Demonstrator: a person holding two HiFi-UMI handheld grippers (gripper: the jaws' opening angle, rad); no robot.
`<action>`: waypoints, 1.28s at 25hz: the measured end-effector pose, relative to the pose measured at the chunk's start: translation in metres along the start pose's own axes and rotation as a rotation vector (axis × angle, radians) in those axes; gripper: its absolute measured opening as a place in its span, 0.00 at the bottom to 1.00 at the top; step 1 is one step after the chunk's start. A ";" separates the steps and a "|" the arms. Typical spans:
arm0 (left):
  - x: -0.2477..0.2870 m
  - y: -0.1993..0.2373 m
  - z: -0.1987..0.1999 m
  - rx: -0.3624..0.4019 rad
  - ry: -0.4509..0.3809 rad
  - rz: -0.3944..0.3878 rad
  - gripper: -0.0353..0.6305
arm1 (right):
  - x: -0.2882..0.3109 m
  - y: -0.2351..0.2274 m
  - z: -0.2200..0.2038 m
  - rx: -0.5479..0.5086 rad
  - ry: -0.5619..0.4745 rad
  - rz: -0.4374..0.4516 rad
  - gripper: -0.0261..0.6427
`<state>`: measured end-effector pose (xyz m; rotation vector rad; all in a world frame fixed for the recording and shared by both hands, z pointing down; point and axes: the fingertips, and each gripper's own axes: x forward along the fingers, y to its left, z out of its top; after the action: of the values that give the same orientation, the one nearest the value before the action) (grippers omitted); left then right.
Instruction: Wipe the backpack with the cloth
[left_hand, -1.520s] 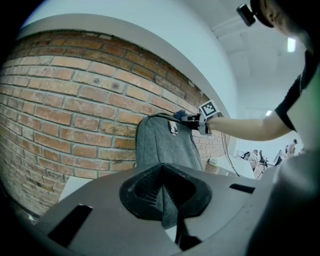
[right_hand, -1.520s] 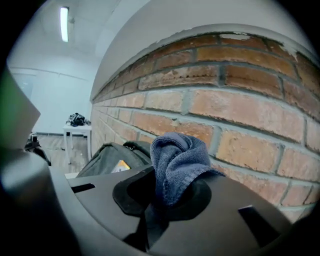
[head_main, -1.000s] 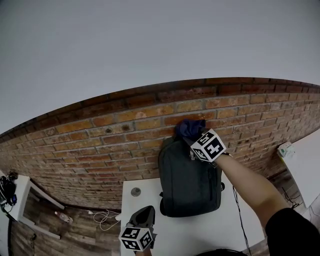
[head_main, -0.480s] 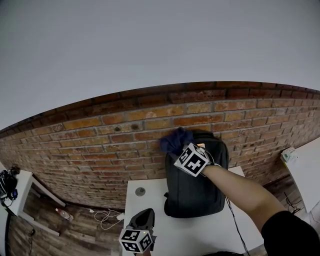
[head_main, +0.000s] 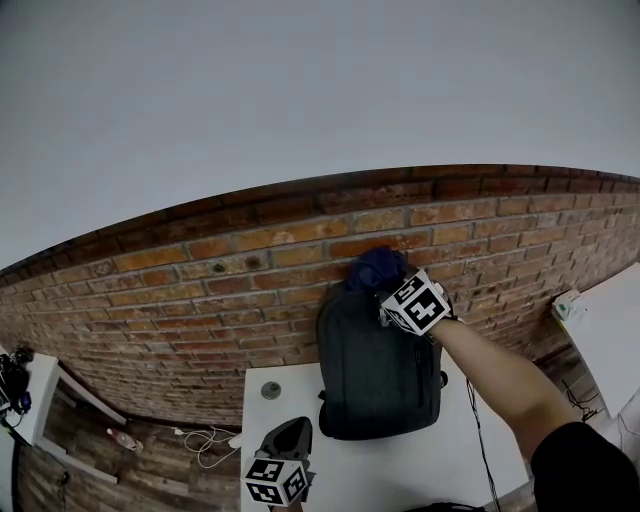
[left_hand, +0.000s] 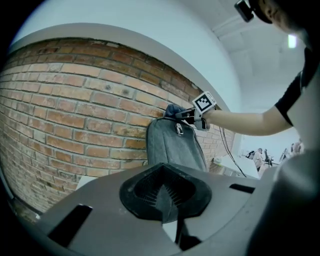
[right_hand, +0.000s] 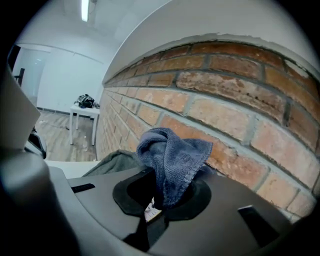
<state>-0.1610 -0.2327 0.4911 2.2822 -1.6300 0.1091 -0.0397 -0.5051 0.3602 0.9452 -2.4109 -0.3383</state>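
Right gripper clamped on a crumpled blue terry cloth, pressed at the top of the upright dark grey fabric backpack directly below it; left gripper jaws together, empty, backpack well ahead.

The dark grey backpack stands upright on the white tabletop, its back against the brick wall. The dark blue cloth, bunched and rumpled, sits at the backpack's top edge, pinched in the right tongs.
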 end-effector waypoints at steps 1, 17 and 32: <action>0.002 -0.003 0.001 0.006 0.002 -0.008 0.04 | -0.004 -0.006 -0.005 0.029 0.002 -0.001 0.10; 0.014 -0.020 0.004 0.038 0.032 -0.030 0.04 | -0.048 -0.076 -0.079 0.364 0.048 0.000 0.10; 0.028 -0.043 0.005 0.079 0.056 -0.077 0.04 | -0.075 -0.070 -0.149 0.417 0.145 0.042 0.10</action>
<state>-0.1122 -0.2474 0.4842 2.3749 -1.5340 0.2206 0.1280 -0.5104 0.4273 1.0492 -2.4055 0.2520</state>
